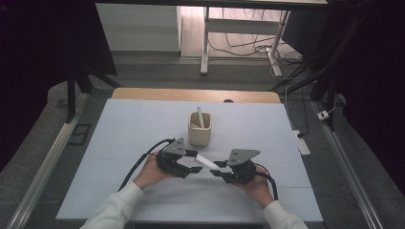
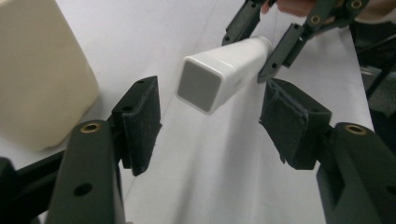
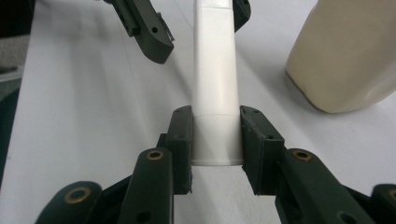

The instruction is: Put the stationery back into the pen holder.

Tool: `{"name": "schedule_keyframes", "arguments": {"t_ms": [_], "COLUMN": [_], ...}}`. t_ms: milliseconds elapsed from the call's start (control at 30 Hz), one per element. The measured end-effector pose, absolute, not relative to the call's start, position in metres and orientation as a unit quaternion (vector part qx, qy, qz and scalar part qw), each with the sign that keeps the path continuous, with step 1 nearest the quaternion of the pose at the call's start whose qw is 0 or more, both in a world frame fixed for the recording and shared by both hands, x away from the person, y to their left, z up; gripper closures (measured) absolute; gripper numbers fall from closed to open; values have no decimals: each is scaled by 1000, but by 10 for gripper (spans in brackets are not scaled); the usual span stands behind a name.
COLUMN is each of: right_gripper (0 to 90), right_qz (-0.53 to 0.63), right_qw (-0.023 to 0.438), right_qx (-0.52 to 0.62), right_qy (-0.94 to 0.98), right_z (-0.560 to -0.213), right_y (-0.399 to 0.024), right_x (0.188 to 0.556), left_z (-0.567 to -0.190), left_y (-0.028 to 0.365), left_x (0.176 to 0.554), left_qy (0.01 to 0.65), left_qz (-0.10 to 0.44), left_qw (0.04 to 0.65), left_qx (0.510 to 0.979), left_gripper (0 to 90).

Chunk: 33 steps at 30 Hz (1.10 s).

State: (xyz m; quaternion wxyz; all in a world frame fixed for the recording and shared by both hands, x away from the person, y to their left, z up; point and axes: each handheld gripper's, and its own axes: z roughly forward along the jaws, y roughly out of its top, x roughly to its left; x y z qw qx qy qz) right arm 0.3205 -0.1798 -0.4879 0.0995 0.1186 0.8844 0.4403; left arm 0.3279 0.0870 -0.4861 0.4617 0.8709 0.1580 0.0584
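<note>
White square-section marker (image 3: 215,88): clamped level at one end in my right gripper (image 3: 215,149), other end free between my left gripper's (image 2: 210,123) parted pads.

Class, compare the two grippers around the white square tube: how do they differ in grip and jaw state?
The right gripper is shut on the white tube, pads pressed to its sides; the left gripper is open, its pads apart from the tube's end. So the right one carries the tube above the table; the left holds nothing. Both have black jaws and are hand-held.

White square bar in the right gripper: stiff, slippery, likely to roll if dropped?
The white bar looks rigid: held by one end in the right gripper, it juts out unsagging. Its glossy surface may slip. Its square end suggests it won't roll.
</note>
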Motion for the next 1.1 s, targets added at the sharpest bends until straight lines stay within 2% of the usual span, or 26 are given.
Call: {"name": "schedule_keyframes", "arguments": {"t_ms": [200,300,600,867,1100], "right_gripper": [663,663,658,587,557], "right_qz": [440,438,439,433,431], "right_qw": [104,105,102,97,107], "right_qx": [116,110,103,115,126], "right_qy": [885,886,887,889,887], "right_z": [-490,-491,-495,-500,-501], "right_y": [-177,-175,-174,-178,-179], "right_x": [319,317,317,322,322], "left_z": [-487,-488,-492,-490,-486], "left_y": [84,84,88,84,82], "left_x": [328,328,332,329,326], "left_qy": [154,146,140,104,103], "left_qz": [55,52,21,13,21], "left_qw": [469,472,475,462,457], "left_qx": [868,868,869,881,883], "left_gripper": [433,513,562,686,703]}}
